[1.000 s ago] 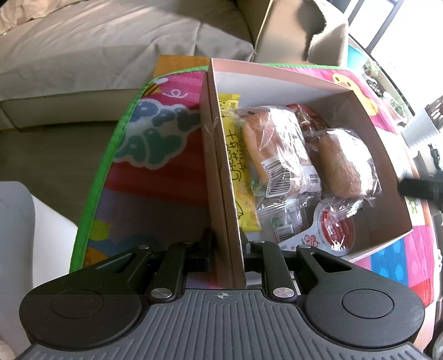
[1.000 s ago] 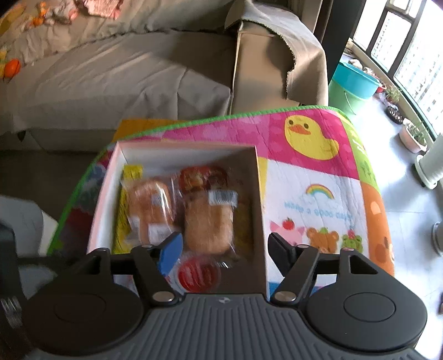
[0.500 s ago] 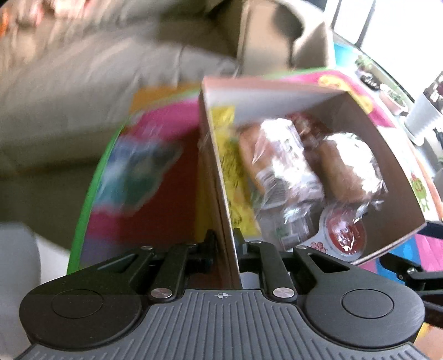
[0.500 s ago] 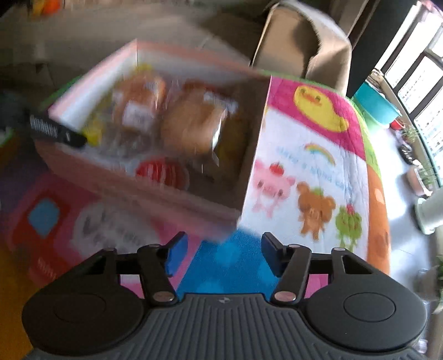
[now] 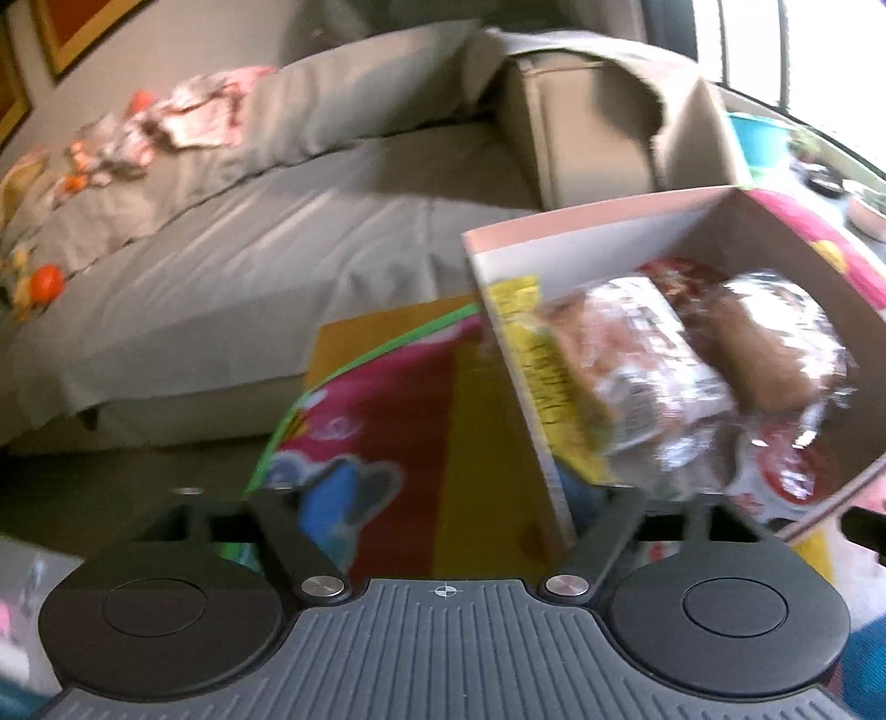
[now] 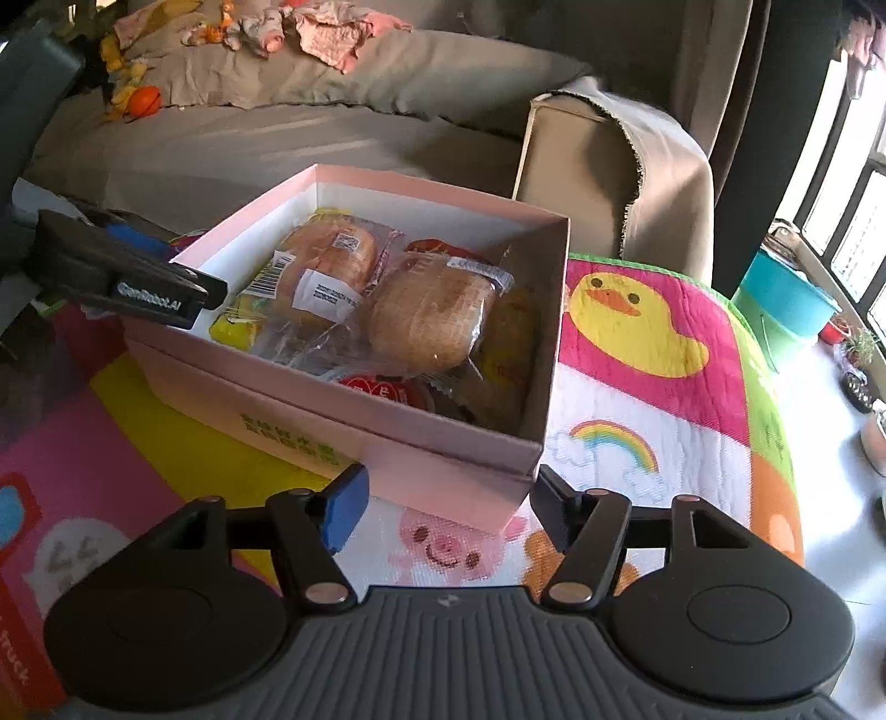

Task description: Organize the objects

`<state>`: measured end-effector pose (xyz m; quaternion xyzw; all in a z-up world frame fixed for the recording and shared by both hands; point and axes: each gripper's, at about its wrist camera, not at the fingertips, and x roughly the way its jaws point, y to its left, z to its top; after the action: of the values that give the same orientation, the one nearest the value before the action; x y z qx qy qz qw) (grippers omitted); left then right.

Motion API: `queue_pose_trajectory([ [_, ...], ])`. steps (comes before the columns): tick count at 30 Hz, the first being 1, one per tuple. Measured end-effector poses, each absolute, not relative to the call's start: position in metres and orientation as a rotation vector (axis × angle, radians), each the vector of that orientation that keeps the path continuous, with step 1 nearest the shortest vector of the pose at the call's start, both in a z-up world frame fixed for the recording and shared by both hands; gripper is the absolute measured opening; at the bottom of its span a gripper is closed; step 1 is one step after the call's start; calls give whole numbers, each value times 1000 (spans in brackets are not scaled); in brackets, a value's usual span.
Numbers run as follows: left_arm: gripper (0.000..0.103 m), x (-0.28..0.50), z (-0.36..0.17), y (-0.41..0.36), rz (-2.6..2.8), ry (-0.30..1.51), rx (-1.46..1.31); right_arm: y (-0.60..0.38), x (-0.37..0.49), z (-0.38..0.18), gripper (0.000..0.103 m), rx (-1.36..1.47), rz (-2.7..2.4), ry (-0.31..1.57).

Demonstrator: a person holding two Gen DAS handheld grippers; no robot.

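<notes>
A pink cardboard box [image 6: 443,448] stands on the colourful play mat [image 6: 653,354]. It holds wrapped buns [image 6: 432,327], a yellow packet [image 5: 531,354] and a red-lidded cup [image 6: 382,387]. My left gripper [image 5: 454,509] is open, its jaws spread wide around the box's left wall [image 5: 520,421]; its finger [image 6: 144,288] shows at that wall in the right wrist view. My right gripper [image 6: 443,504] is open and empty, just in front of the box's near corner.
A grey sofa [image 6: 310,127] with scattered clothes [image 6: 326,33] and an orange toy [image 6: 145,99] lies behind the mat. A draped armrest [image 6: 614,160] stands at the back right. A teal bucket [image 6: 786,299] and plant pots stand on the floor at right.
My left gripper has opened from its pinch on the box's left wall. The box was carried and turned, and now rests on the mat. My right gripper pulled back to the box's front corner.
</notes>
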<state>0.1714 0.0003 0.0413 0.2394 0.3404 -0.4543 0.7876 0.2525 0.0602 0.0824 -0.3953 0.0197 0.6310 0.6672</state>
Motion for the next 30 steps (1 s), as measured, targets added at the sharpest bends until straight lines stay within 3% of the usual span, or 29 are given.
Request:
queue_pose_trajectory([
  [3, 92, 173, 45, 3, -760, 747, 452, 63, 260, 81, 68, -868, 1394, 76],
  [6, 84, 156, 68, 17, -601, 670, 349, 49, 263, 85, 87, -845, 1360, 61],
  [11, 83, 99, 100, 65, -622, 596, 110, -4, 270, 85, 102, -766, 1339, 149],
  [17, 83, 19, 53, 103, -688, 668, 104, -61, 265, 41, 103, -685, 1299, 298],
  [23, 83, -17, 14, 118, -654, 704, 133, -84, 255, 14, 103, -648, 1281, 157],
  [30, 84, -24, 3, 119, -676, 610, 136, -94, 264, 7, 103, -560, 1332, 103],
])
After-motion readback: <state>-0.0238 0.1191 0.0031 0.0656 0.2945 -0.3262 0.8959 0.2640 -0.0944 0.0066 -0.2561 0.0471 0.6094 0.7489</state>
